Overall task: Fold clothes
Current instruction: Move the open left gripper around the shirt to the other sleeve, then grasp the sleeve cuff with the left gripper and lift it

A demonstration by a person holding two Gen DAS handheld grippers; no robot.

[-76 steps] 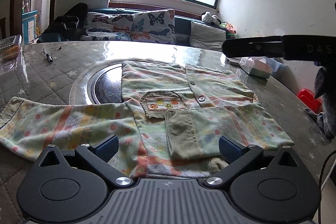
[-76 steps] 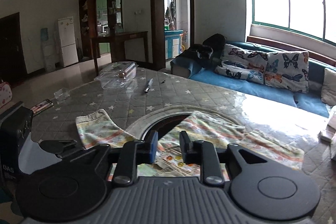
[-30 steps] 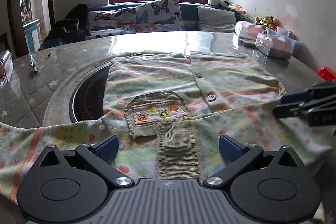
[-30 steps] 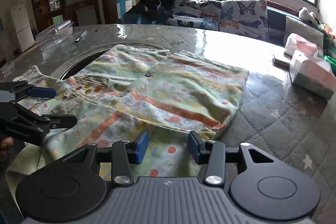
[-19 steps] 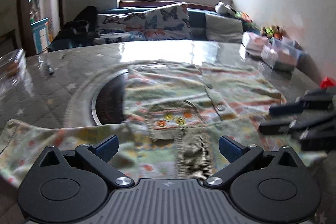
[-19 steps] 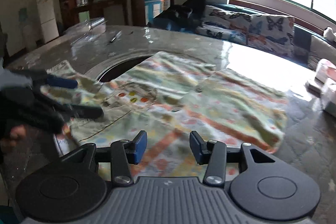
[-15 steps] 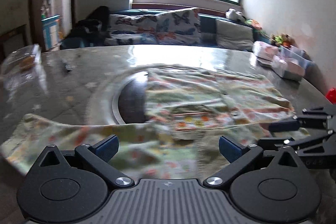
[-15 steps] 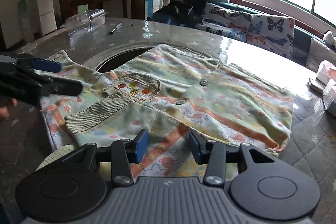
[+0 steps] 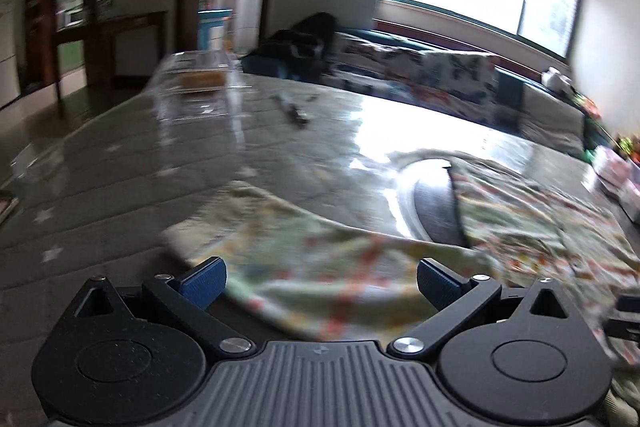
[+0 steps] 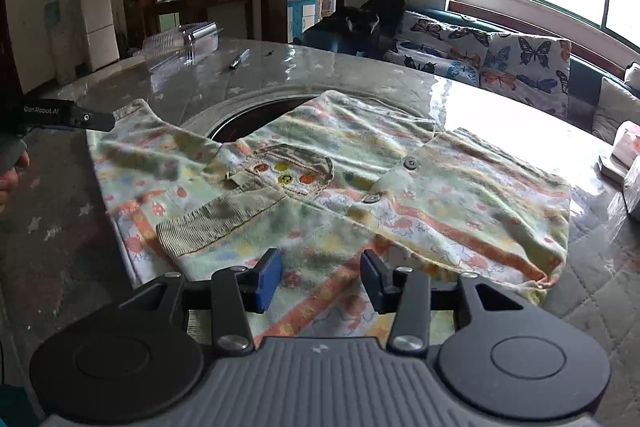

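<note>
Garment: the printed shirt [image 10: 400,195] lies spread on the quilted surface [image 10: 600,307], partly over the dark round inset [image 10: 256,117]; 1 sleeve is already folded across the chest pocket [image 10: 292,169].
Handling: you are dealing with soft, light, limp cloth; it will sag and wrinkle when lifted, so drag it low rather than swing it.
Where to take hold: pinch at a hem or cuff, where the ribbed edge [image 10: 212,223] gives the pads something thicker to bite on; the outstretched sleeve [image 9: 280,259] is the loose part, so take it near its end.
Left hand-held gripper [image 9: 320,283]: your jaws stand wide apart, with the sleeve lying between and below them, nothing pinched.
Right hand-held gripper [image 10: 320,279]: jaws partly apart, hovering over the shirt's near hem, gripping nothing as far as the picture shows.
Right wrist view only: it gives you the buttons, the pocket and the whole body of the shirt sharply, plus the other hand-held gripper at the far left by the sleeve's cuff.
Left wrist view only: it shows the sleeve's full run toward you, though it is blurred, so the cuff's exact edge is probably where the cloth ends at the left.
</note>
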